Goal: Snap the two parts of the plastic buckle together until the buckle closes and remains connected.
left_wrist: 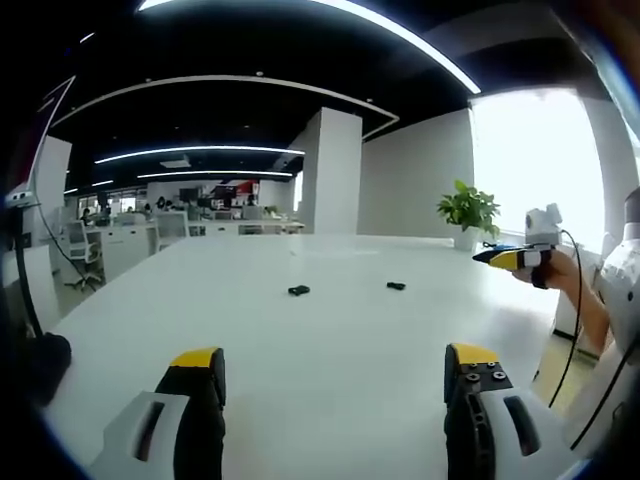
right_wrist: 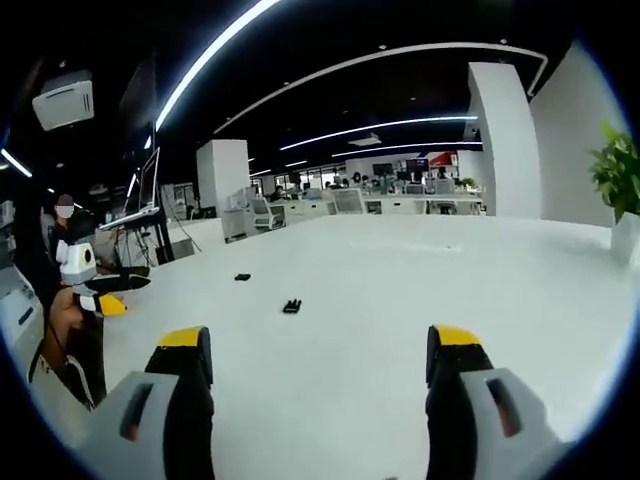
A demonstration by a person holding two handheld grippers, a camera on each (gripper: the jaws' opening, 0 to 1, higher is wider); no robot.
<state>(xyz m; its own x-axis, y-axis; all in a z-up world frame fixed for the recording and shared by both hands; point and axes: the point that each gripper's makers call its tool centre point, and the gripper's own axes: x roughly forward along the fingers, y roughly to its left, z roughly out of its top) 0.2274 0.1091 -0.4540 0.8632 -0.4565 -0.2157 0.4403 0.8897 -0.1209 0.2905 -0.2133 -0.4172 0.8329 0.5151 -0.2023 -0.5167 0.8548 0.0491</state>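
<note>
I'm at the reach step: my left hand-held gripper [left_wrist: 335, 375] and right hand-held gripper [right_wrist: 320, 355] both gape empty, the two buckle halves [left_wrist: 298, 290] [left_wrist: 396, 286] lie apart mid-counter [left_wrist: 330, 330], so next I judge each must pick one up.

Two buckle parts [left_wrist: 298, 290] [left_wrist: 396, 286] apart on white table [left_wrist: 320, 340], beyond wide-jawed left gripper [left_wrist: 335, 375].

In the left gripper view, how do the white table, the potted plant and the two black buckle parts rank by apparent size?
1. White table.
2. Potted plant.
3. The two buckle parts, left part and right part: they look alike, so unranked.
</note>
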